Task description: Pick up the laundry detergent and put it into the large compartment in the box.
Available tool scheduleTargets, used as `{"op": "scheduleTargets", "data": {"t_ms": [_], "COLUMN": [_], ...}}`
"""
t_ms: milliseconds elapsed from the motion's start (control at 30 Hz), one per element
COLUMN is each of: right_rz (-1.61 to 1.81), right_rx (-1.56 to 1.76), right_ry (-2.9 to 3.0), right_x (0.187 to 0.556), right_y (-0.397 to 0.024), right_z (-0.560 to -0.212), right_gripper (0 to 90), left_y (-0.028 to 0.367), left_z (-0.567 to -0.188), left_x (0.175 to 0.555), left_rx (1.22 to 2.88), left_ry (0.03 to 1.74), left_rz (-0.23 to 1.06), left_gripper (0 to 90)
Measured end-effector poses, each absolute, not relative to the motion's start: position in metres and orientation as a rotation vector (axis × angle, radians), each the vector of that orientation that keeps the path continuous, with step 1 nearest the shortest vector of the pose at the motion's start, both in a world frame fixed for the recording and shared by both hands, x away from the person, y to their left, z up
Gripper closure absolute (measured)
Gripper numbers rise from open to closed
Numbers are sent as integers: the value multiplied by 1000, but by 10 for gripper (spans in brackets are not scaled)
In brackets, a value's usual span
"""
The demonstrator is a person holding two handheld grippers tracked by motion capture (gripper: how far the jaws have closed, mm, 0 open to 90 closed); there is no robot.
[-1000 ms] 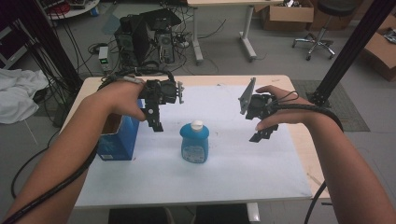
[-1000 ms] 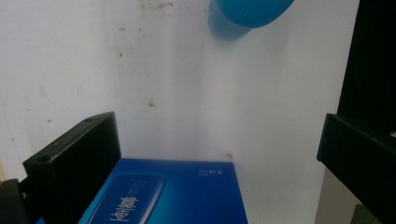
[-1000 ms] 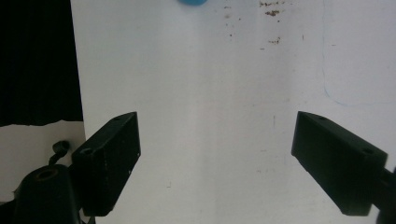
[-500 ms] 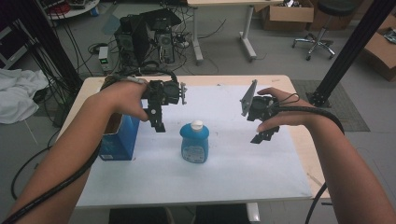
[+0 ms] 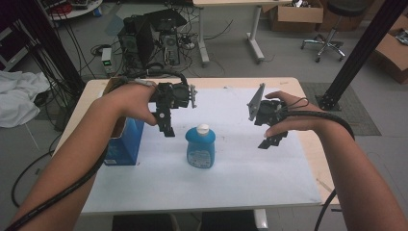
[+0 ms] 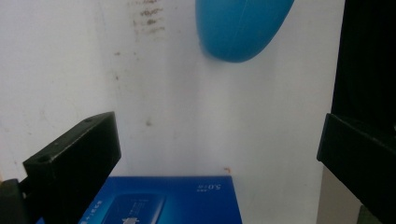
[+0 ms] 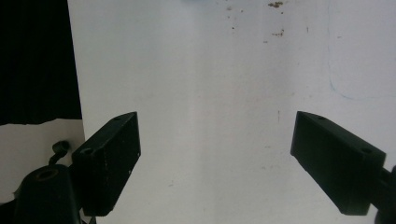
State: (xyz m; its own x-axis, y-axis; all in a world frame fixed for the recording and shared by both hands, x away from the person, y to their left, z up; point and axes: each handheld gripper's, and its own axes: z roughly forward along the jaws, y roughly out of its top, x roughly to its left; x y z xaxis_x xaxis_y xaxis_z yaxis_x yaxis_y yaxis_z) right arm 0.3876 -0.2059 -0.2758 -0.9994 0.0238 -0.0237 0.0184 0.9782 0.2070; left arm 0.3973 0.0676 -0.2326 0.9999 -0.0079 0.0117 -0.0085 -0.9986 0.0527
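Note:
A blue bottle [image 5: 200, 147] with a white cap stands upright on the white sheet [image 5: 231, 173] near the table's middle; its rounded blue body [image 6: 240, 28] shows at the top of the left gripper view. A blue box [image 5: 124, 142] stands at the left, and its top face [image 6: 163, 200] lies low between the left jaws. My left gripper [image 5: 166, 129] hangs open above the sheet, just left of the bottle and apart from it. My right gripper [image 5: 273, 139] hovers open to the bottle's right, jaws spread wide over bare white sheet [image 7: 210, 116], holding nothing.
The wooden table's edge [image 5: 317, 159] borders the sheet on the right. Behind the table are computer towers [image 5: 149, 41], cables, a second table and an office chair [image 5: 332, 29]. A black post [image 5: 361, 53] rises at the right, and white cloth [image 5: 19, 103] lies at the far left.
Both grippers have drifted slightly; the left one has crept a little toward the bottle. Both stay open and the bottle and box have not moved.

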Motion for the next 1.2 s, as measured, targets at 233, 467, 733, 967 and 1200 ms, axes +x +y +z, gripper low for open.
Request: {"op": "scheduleTargets", "data": {"t_ms": [233,467,733,967,1200], "right_rz": [324,332,333,336,337], "right_rx": [31,28,23,19,24], "right_ry": [3099,3093,3096,3095,3094], "right_x": [386,385,384,384,383], "right_y": [-205,-204,-202,-202,-202], "right_z": [-278,-278,-281,-282,-283], "right_gripper": [161,160,161,160,160], "left_y": [59,46,33,23,17], "left_z": [-239,-239,-245,-256,-267], "left_x": [395,390,386,385,384], "left_rx": [3073,3065,3060,3047,3030], "left_ry": [-38,-82,-119,-153,-170], "left_rz": [-5,0,-9,-33,-43], "left_gripper": [1,1,1,1,1]}}
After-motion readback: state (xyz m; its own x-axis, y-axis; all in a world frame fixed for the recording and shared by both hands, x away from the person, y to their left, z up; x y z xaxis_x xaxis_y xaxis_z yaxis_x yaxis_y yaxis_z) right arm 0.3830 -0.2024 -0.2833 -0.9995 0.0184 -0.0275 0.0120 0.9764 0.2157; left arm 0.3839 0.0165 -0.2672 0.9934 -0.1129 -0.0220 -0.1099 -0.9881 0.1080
